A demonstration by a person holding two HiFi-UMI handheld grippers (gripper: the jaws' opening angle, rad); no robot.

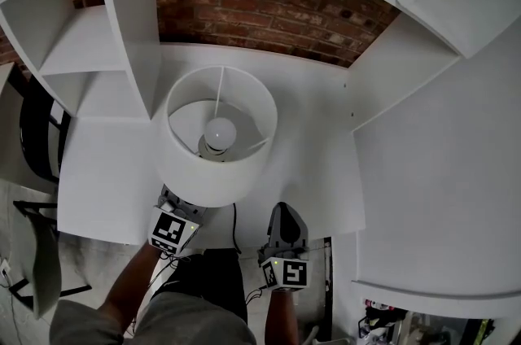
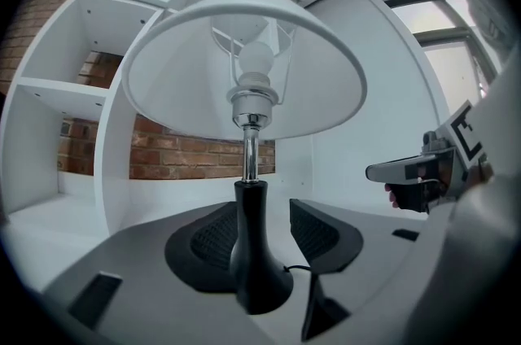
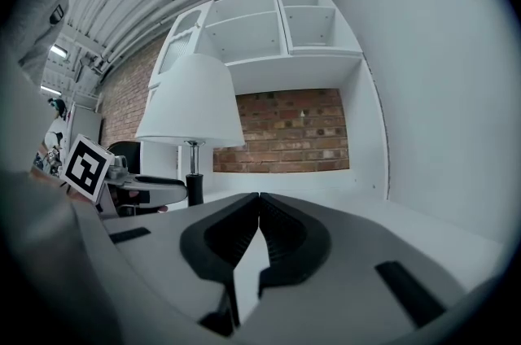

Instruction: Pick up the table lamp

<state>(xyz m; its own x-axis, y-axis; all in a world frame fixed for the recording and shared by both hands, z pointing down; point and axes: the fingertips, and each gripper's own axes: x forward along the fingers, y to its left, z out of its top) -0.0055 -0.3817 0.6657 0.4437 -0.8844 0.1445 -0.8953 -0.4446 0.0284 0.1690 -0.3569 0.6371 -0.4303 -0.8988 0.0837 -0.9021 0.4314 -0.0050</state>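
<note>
The table lamp has a white drum shade [image 1: 220,164], a bulb [image 1: 220,132], a chrome stem [image 2: 250,152] and a black flared base [image 2: 254,262]. It stands upright on the white desk [image 1: 326,164]. My left gripper [image 2: 269,238] is open. The lamp base is between its jaws: the right pad [image 2: 321,233] stands clear of it, and the left pad is partly hidden behind it. In the head view the shade hides those jaws; only the marker cube [image 1: 172,229] shows. My right gripper [image 1: 282,211] is shut and empty, to the right of the lamp near the desk's front edge.
White shelf cubbies [image 1: 89,50] rise at the left and a brick wall [image 1: 269,6] backs the desk. A white side panel [image 1: 440,172] stands at the right. The lamp's black cord [image 1: 235,225] runs over the front edge. A dark chair [image 1: 37,132] is at the far left.
</note>
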